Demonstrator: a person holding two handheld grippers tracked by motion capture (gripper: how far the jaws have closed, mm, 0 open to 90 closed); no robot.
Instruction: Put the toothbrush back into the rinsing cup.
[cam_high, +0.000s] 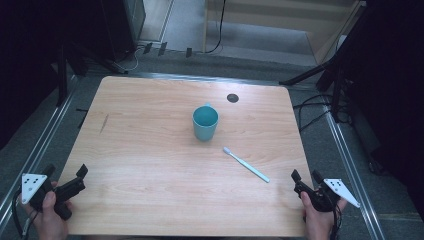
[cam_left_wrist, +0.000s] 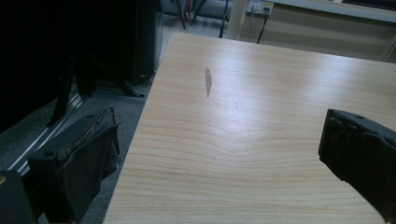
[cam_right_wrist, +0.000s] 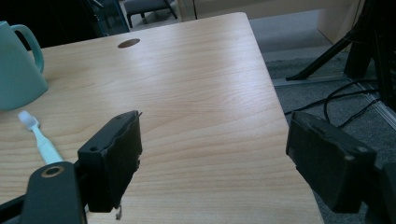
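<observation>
A teal mug (cam_high: 205, 122) stands upright near the middle of the wooden table (cam_high: 150, 175), empty as far as I can see. A pale toothbrush (cam_high: 247, 166) lies flat just right of it, bristle head toward the mug. My left gripper (cam_high: 66, 172) is held at the table's near left corner, open and empty; its jaws straddle the table's left edge (cam_left_wrist: 219, 140). At the near right corner my right gripper (cam_high: 305, 176) is open and empty too (cam_right_wrist: 215, 140). The mug (cam_right_wrist: 16, 70) and toothbrush (cam_right_wrist: 39, 137) lie to its left, apart from the jaws.
A dark round hole (cam_high: 232, 98) sits in the tabletop behind the mug. A thin dark scuff (cam_high: 104, 123) marks the left side. Black stand legs and cables (cam_high: 320, 107) lie on the grey floor off the right edge; metal rails run along both sides.
</observation>
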